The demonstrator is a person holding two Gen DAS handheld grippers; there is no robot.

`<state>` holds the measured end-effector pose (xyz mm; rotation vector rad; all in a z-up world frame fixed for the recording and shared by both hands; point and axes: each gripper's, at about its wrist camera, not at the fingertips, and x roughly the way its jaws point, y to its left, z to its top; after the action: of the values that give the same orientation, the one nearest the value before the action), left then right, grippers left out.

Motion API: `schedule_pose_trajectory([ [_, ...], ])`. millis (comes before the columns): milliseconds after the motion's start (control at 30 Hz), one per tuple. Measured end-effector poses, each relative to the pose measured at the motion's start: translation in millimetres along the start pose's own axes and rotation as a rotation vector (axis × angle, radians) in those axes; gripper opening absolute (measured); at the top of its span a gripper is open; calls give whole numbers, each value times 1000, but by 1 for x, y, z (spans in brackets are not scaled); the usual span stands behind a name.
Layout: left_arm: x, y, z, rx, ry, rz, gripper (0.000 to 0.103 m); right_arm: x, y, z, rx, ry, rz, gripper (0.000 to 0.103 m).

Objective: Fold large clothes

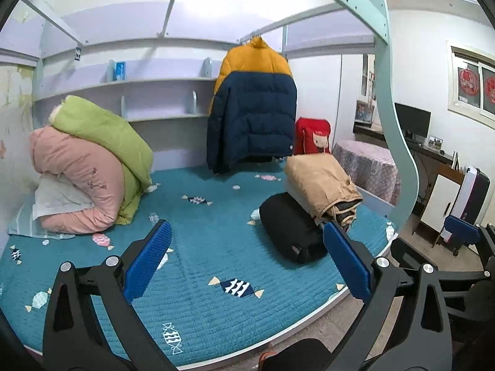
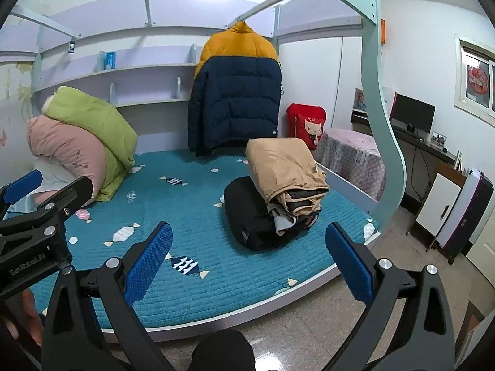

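Both grippers, left [image 1: 247, 241] & right [image 2: 249, 244], hang over the bed's [image 1: 198, 281] front edge w/ jaws spread wide, nothing held. Puffer jacket [image 1: 252, 105], mustard top & navy body, hangs at the back from the frame. Tan coat [image 2: 284, 170] lies folded on a black bundle [image 2: 247, 216], right side. Pink [image 1: 77, 170] & green [image 1: 105, 133] quilts piled at left.

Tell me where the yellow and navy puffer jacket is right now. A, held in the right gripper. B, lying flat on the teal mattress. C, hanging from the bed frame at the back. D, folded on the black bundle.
C: the puffer jacket hangs from the upper bed frame; both grippers are open and empty.
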<state>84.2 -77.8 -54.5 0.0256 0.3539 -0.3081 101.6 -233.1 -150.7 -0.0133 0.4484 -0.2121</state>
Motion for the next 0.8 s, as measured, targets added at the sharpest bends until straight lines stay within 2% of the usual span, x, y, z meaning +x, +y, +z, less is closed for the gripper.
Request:
schedule_pose_trajectory([
  [200, -33, 4, 3, 11, -56, 87, 98, -18, 8, 0, -9, -30, 29, 96],
  [433, -62, 9, 4, -3, -94, 100, 98, -34, 19, 0, -24, -50, 76, 96],
  [600, -77, 13, 2, -10, -122, 139, 98, -41, 27, 1, -45, -71, 108, 96],
  [700, -84, 11, 1, -10, -134, 123, 98, -42, 29, 2, -49, -76, 111, 96],
  [800, -89, 7, 0, 8, -157, 161, 98, -42, 29, 3, -49, -83, 112, 96],
])
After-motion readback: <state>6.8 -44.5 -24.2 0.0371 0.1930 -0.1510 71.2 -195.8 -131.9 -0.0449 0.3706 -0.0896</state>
